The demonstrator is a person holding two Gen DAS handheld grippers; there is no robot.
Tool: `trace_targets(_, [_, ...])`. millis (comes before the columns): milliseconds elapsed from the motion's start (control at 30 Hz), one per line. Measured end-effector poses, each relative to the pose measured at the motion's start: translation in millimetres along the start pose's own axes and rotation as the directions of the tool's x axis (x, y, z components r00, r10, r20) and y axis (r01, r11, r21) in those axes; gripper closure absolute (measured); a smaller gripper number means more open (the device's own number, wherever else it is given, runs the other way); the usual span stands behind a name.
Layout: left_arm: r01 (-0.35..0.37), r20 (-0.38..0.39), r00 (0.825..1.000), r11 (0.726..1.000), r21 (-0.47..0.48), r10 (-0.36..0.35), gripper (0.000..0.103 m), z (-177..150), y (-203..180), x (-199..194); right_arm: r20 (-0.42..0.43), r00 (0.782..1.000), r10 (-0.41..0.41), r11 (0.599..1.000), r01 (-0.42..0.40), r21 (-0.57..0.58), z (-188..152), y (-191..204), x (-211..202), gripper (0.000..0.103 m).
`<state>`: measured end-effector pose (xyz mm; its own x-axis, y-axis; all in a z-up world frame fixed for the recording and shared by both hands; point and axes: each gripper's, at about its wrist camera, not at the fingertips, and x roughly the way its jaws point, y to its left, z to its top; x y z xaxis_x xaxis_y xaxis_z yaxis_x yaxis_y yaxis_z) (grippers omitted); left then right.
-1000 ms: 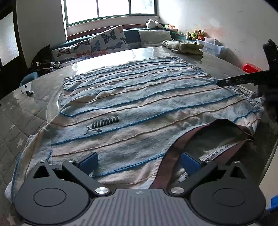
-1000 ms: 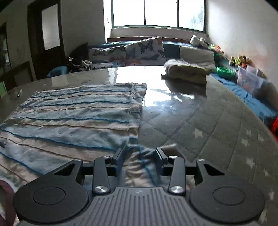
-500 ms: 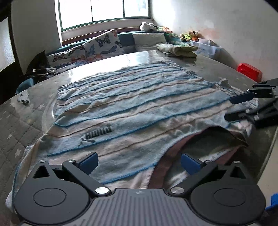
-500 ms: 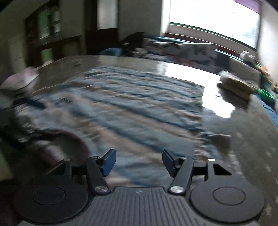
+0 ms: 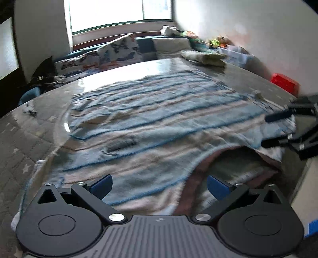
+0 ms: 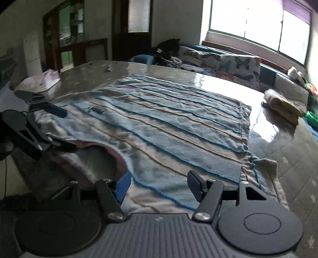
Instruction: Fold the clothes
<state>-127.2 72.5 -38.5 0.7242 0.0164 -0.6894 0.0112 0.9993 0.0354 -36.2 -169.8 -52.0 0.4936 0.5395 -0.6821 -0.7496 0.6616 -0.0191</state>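
Left gripper (image 5: 159, 183): jaws spread wide, nothing between the blue pads, hovering over the near hem side of the collar end of the striped T-shirt (image 5: 151, 119). Right gripper (image 6: 159, 183): jaws likewise wide apart, holding nothing, positioned above the shirt's shoulder area just right of the neck opening (image 6: 99, 158). T-shirt lies spread flat, front up, on the table (image 6: 288, 150), which has a glossy grey quilted star-pattern cover; light blue and beige bands with thin dark blue stripes. Neck opening faces the near table edge, pinkish inner lining and a white label visible inside it in the left wrist view. One sleeve (image 6: 260, 170) is bunched at the shirt's right side, just beyond the right gripper. Dark logo print (image 5: 121, 144) sits mid-chest, blurred. In the left wrist view the right gripper's fingers (image 5: 278, 116) appear at the shirt's right shoulder edge; whether they touch the cloth cannot be told. Farther out, a folded greenish garment (image 5: 204, 57) rests on the far table corner, well apart from the shirt. Beyond the table: a butterfly-print cushion (image 5: 117, 50) on a bench under the window (image 5: 119, 13), and a red box (image 5: 285, 83) by the right wall.
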Motion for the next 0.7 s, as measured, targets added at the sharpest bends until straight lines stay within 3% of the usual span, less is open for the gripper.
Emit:
trace_targets(167, [-0.069, 0.022, 0.997, 0.993, -0.093, 0.071, 0.000, 15, 32, 7, -0.027, 1.000, 0.011, 1.000, -0.010, 0.020, -4, -1, 10, 0.038])
trace_targets(367, [-0.078, 0.035, 0.996, 0.973, -0.216, 0.087, 0.000, 34, 72, 29, -0.025, 1.000, 0.006, 0.999, -0.005, 0.035, -5, -2, 11, 0.037])
trace_targets(700, [-0.159, -0.023, 0.987, 0.937, -0.312, 0.159, 0.000, 24, 109, 43, -0.016, 1.000, -0.005, 0.998, 0.006, 0.065, -6, -6, 10, 0.033])
